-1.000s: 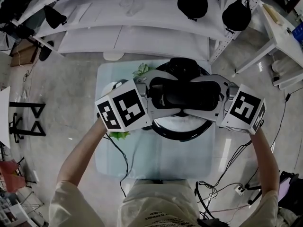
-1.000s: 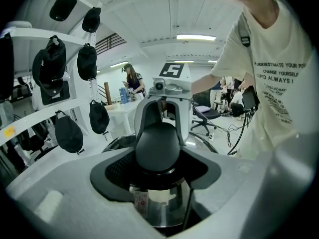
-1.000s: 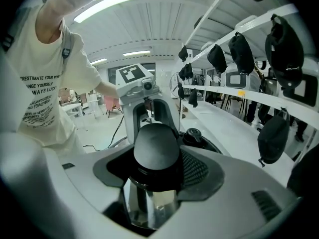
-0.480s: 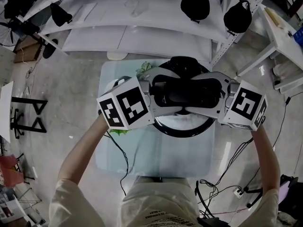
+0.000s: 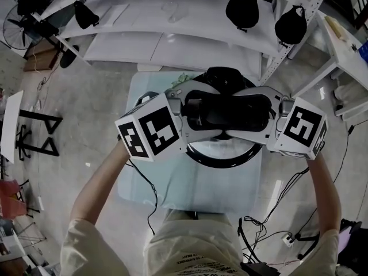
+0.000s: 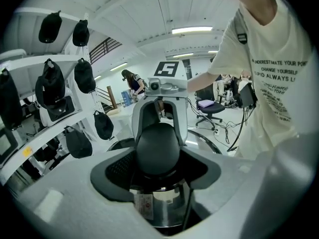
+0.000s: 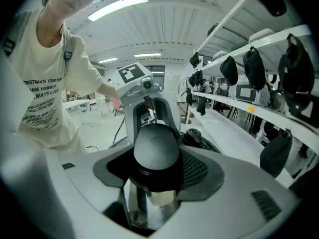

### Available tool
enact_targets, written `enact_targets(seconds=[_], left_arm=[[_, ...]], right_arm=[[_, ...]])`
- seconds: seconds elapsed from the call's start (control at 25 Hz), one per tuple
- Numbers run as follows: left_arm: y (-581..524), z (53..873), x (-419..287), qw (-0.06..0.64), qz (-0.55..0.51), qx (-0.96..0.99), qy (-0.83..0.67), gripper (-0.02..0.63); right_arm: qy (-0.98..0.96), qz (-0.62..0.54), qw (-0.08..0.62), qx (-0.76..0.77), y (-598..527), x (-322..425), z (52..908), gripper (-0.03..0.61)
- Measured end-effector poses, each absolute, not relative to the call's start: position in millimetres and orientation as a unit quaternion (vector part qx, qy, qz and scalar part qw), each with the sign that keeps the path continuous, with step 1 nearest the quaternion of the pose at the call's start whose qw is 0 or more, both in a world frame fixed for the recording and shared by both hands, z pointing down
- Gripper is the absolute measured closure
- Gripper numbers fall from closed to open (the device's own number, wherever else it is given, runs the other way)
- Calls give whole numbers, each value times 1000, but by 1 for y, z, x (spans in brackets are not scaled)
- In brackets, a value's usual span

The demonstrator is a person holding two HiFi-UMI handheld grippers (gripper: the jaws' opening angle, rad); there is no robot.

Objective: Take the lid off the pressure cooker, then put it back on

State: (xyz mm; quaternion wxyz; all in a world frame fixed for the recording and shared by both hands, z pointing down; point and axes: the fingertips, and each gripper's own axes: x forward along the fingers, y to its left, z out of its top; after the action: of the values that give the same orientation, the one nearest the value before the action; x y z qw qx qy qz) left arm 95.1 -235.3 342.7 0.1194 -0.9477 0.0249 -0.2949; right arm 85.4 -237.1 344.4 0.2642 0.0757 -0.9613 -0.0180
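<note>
The pressure cooker point(image 5: 221, 157) stands on a small pale table point(image 5: 190, 191), its black rim showing under my hands. The lid's black knob point(image 5: 227, 117) sits between both grippers, which meet over the pot from opposite sides. My left gripper point(image 5: 215, 112) comes from the left, and its dark pads press the knob point(image 6: 157, 143) on both sides. My right gripper point(image 5: 238, 114) comes from the right and clamps the same knob point(image 7: 156, 146). Shiny steel point(image 6: 164, 208) shows beneath the knob. Whether the lid is clear of the pot cannot be told.
White shelves with hanging black caps point(image 5: 241, 7) run behind the table. A green leafy item point(image 5: 184, 79) lies at the table's far left. A cable point(image 5: 146, 183) trails off the table's left side, and more cables point(image 5: 270, 229) lie on the floor at right.
Both grippers have risen a little together, still clamped on the knob. The view of the table and shelves has shifted slightly.
</note>
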Motion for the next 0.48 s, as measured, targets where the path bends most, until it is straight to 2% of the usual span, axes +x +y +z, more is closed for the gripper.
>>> enact_targets(seconds=[0.48], left_arm=[[-174, 325, 68, 131, -293, -946, 33, 331]], right_arm=[[-963, -21, 261, 69, -176, 58, 327, 302]])
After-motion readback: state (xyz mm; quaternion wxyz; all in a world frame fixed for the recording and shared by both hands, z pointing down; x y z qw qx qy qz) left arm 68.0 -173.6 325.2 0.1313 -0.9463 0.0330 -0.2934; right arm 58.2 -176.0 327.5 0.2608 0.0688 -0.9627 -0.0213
